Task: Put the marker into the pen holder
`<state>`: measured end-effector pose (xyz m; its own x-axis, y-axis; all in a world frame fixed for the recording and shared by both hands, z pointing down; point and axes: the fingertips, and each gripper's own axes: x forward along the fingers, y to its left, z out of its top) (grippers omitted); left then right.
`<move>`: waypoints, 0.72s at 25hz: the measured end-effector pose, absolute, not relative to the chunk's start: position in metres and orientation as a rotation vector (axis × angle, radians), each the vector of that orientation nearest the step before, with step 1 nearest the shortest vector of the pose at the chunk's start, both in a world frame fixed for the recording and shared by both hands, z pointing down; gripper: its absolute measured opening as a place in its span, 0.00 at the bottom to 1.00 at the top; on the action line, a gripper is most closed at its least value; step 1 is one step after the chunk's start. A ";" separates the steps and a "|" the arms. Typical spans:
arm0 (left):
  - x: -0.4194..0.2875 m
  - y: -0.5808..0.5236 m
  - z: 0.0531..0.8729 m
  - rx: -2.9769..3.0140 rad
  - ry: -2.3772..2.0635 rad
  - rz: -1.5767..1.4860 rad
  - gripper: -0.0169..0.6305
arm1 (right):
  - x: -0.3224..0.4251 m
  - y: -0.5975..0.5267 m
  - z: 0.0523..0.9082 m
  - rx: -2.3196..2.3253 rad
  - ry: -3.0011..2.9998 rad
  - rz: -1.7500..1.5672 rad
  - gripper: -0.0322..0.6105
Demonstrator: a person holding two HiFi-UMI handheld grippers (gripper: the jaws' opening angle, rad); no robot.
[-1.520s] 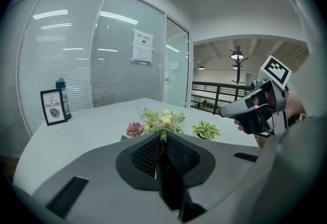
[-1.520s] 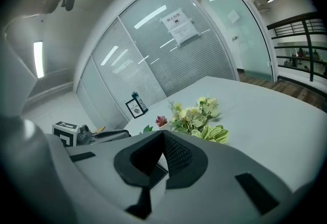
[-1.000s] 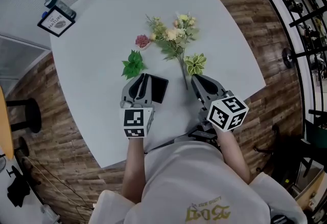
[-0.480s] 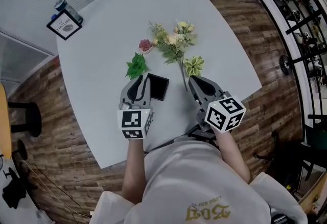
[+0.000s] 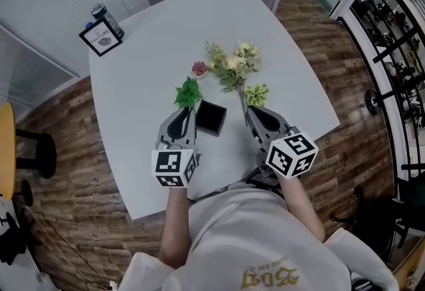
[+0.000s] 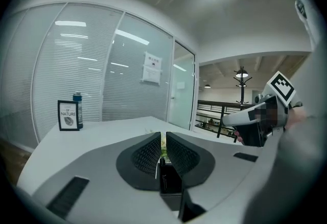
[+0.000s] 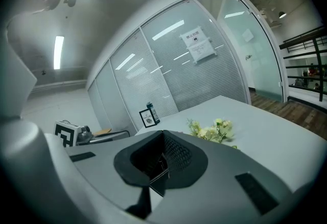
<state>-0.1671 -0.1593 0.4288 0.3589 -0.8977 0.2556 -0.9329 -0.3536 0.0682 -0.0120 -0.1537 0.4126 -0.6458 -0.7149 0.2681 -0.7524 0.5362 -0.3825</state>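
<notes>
Head view: a person stands at a pale table (image 5: 133, 103) with the left gripper (image 5: 182, 114) and the right gripper (image 5: 255, 115) held low over its near edge, side by side and apart. Between them, just to the right of the left gripper's jaws, sits a black square box (image 5: 211, 117), which I take to be the pen holder. Beyond it lie a green leaf sprig (image 5: 188, 92) and a bunch of artificial flowers (image 5: 232, 65). At the far corner stands a framed sign (image 5: 101, 38) with a dark cylinder with a blue top (image 5: 106, 16) behind it. No marker can be picked out anywhere on the table from here.

Left gripper view: the jaws are drawn together to a thin slit with nothing clamped in it. Only a sliver of green shows through the gap.

Right gripper view: these jaws are likewise closed up on nothing, and they point across the table towards the flowers and the sign.

By my reading the task has not begun. Neither gripper carries the marker, and where it lies cannot be told. What is left is to find it, grasp it, carry it to the box and drop it in
</notes>
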 end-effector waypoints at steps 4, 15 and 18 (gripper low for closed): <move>-0.169 -0.154 0.425 2.424 -1.641 0.238 0.07 | -0.015 -0.149 0.409 1.279 -2.696 0.715 0.08; -0.159 -0.150 0.430 2.452 -1.578 0.280 0.06 | -0.019 -0.149 0.406 1.270 -2.706 0.702 0.08; -0.160 -0.152 0.430 2.452 -1.570 0.273 0.06 | -0.020 -0.150 0.406 1.270 -2.703 0.699 0.08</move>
<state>-0.1596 -0.1517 0.4301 0.4132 -0.8695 0.2707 -0.9098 -0.4070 0.0816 -0.0197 -0.1499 0.4059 -0.6549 -0.7117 0.2542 -0.7457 0.5539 -0.3704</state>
